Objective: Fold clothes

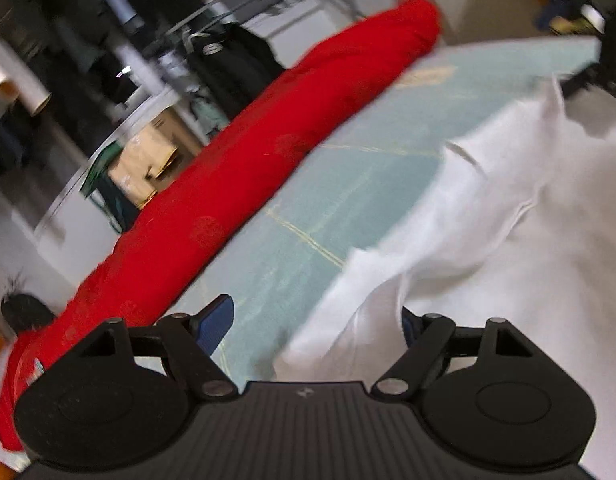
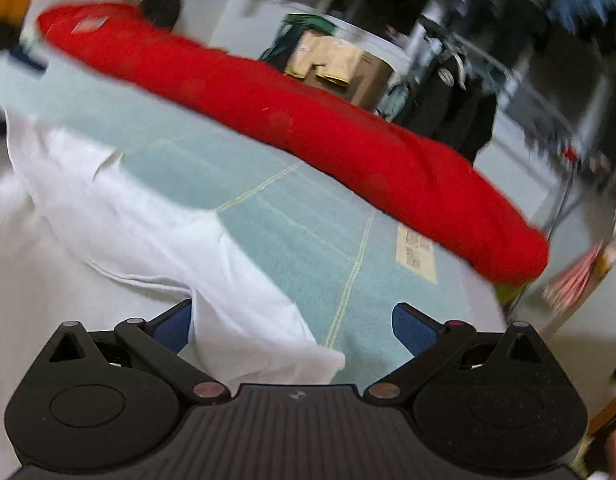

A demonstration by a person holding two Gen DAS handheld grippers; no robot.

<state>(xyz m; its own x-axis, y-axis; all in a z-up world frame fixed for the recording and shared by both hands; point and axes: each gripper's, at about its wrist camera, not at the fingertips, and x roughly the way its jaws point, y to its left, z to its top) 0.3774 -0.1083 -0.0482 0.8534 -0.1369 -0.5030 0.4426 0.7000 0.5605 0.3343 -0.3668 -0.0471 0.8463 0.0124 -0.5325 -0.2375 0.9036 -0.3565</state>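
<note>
While both views are pretty blurry, the white garment [image 1: 488, 216] is easy to make out: plain white fabric, rumpled, with a stitched hem showing, spread over the pale green bench [image 1: 328, 184]. In the left wrist view it fills the right half of the frame; in the right wrist view it [image 2: 148, 232] covers the left side and lower middle.

The left gripper [image 1: 316, 320] has its jaws wide apart, one blue pad [image 1: 216, 320] bare over the bench, the other mostly hidden behind a fold of the white cloth that runs down between them. The right gripper [image 2: 292, 324] is wide open too, and a flap of the garment lies between its jaws, against the left blue pad [image 2: 174, 326]. Neither one is clamping anything.

A long red roll of fabric [image 1: 236, 184] runs diagonally along the bench's far edge, from lower left to upper right in the left view.
</note>
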